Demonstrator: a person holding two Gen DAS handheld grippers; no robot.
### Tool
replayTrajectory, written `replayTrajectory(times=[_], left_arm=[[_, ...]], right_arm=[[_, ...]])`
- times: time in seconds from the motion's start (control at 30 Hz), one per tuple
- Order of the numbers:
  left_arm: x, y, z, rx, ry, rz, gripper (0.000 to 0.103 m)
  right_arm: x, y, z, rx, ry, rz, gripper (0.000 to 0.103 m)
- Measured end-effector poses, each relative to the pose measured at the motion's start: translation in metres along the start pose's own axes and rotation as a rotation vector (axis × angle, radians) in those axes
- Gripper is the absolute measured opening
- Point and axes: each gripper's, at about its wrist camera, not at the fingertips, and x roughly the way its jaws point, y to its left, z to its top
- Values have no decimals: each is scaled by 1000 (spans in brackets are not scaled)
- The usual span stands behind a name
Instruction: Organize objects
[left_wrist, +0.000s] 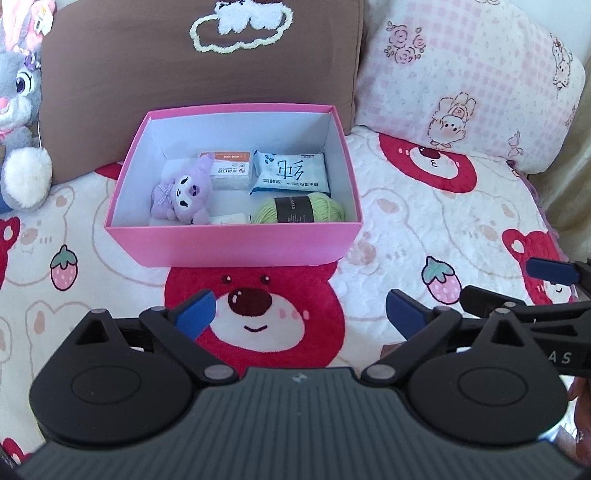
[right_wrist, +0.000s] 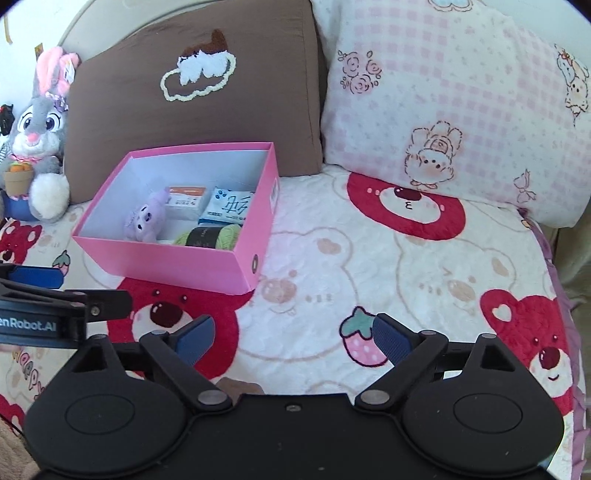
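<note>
**A:** Why are the small things all sitting inside that open pink cardboard box (left_wrist: 236, 243)?

**B:** I'd judge the tidying is nearly finished. The purple plush toy with a checked bow (left_wrist: 184, 195), the white-and-orange packet (left_wrist: 227, 170), the blue-and-white wet-wipe pack (left_wrist: 291, 173) and the green yarn ball with a dark paper band (left_wrist: 299, 210) are lying side by side on the box floor, packed close so they fit. The box is resting on the bear-and-strawberry patterned bed blanket (left_wrist: 406, 229), its back just in front of the brown cushion with a fluffy cloud outline (left_wrist: 184, 92).

**A:** And the grippers?

**B:** The left gripper (left_wrist: 301, 314) is hanging wide apart and carrying nothing, in front of the box. The right gripper (right_wrist: 293, 339) is also spread wide and empty, off to the box's right.

**A:** What is one view giving that the other isn't?

**B:** The right wrist view is showing the box's right outer wall with its round hole, and the whole grey rabbit plush (right_wrist: 38, 125) holding a little pot. The left wrist view is looking squarely into the box, revealing a small white item behind its front wall.
</note>
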Motion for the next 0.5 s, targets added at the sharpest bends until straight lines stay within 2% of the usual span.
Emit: replayTrajectory(times=[0.5], left_arm=[[-7, 7, 1, 33, 18, 37, 100]], right_arm=[[-16, 5, -1, -2, 13, 10, 95]])
